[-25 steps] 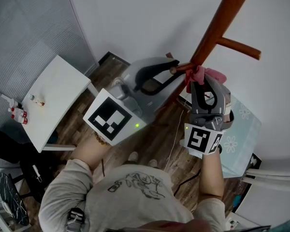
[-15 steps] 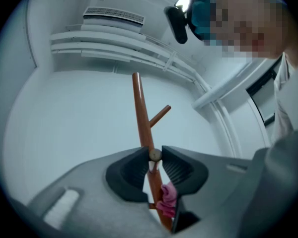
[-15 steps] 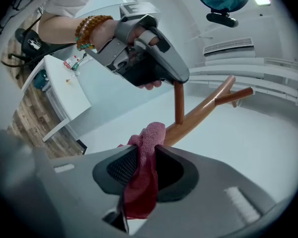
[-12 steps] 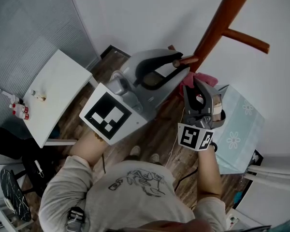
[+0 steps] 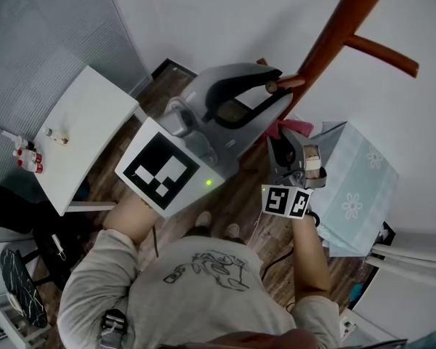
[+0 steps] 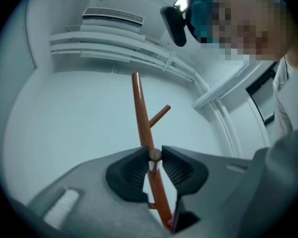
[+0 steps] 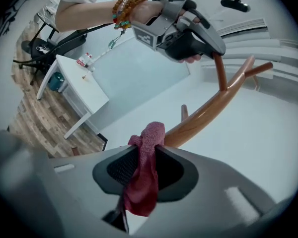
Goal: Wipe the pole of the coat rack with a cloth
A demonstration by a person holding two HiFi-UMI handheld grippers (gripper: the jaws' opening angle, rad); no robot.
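Note:
The coat rack's brown wooden pole [image 5: 336, 33] rises at the upper right, with a side peg [image 5: 384, 54] pointing right. My left gripper [image 5: 275, 87] is shut on the round tip of a lower peg [image 6: 155, 154], in front of the pole [image 6: 140, 114]. A pink-red cloth [image 7: 143, 178] hangs between the jaws of my right gripper [image 7: 150, 150], which is shut on it. The cloth's top edge meets the curved-looking pole [image 7: 208, 115]. In the head view the right gripper [image 5: 291, 142] sits below the left one, with the cloth [image 5: 294, 127] at its tip.
A white table [image 5: 80, 137] with small bottles [image 5: 25, 167] stands at the left. A pale blue flowered cover [image 5: 363, 187] lies over a low piece at the right. A black chair [image 5: 18, 289] is at the lower left. The white wall is right behind the rack.
My right gripper has slid down the pole with the cloth, toward the person. The left gripper has kept its grip on the peg.

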